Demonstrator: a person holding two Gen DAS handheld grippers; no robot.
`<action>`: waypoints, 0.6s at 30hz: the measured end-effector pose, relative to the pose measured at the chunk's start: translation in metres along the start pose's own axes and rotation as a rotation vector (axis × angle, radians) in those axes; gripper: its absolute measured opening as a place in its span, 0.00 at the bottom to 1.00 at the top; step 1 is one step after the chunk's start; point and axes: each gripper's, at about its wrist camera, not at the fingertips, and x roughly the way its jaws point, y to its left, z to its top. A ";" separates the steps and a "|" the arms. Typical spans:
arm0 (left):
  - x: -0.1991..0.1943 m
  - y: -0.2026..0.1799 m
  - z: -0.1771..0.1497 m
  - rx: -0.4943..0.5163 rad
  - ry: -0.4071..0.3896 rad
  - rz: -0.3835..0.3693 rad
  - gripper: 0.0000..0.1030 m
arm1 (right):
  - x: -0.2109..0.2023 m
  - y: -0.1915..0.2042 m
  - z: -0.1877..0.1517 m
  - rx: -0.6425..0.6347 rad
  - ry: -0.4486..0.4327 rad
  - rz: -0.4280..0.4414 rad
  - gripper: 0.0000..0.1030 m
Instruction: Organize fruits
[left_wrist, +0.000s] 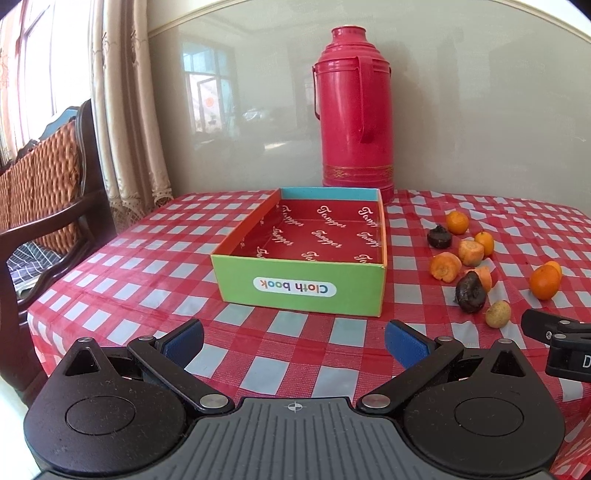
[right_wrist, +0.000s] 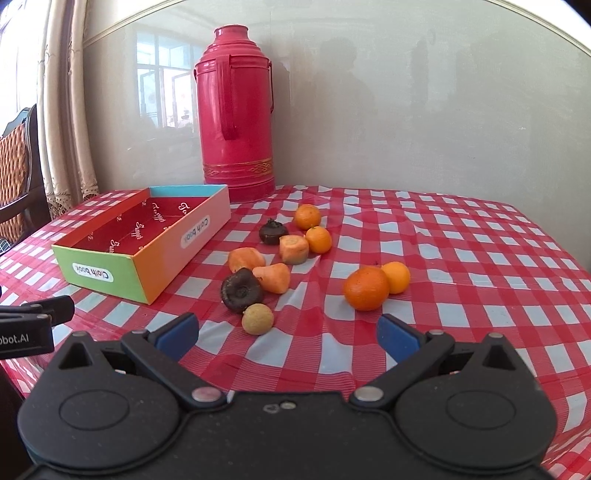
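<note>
Both tongs are gaping wide over the counter's (left_wrist: 129, 258) near edge, holding nothing: the left tongs (left_wrist: 293, 345) are facing the box (left_wrist: 299, 284), the right tongs (right_wrist: 288, 338) are facing the scattered fruit. The box is sitting open and empty toward the counter's left side, its green wall reading "Cloth book" upside down, its red lining repeating a cursive word like "Tangger". The fruit is lying right of the box: oranges (right_wrist: 366, 288), carrot chunks (right_wrist: 273, 277), two dark shrivelled fruits (right_wrist: 242, 290) and a small tan round fruit (right_wrist: 258, 319). A red thermos (right_wrist: 236, 110) is standing at the far edge. The left tongs' housing is showing "bot.AI".
</note>
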 end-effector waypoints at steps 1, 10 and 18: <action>0.000 0.000 0.000 0.001 0.004 0.001 1.00 | 0.000 0.000 0.000 0.000 0.000 0.000 0.95; 0.000 -0.002 0.000 0.005 0.002 -0.004 1.00 | 0.000 -0.001 -0.001 0.005 0.002 -0.002 0.95; 0.001 -0.004 0.000 0.004 0.004 -0.012 1.00 | 0.000 -0.002 -0.001 0.005 0.006 -0.007 0.95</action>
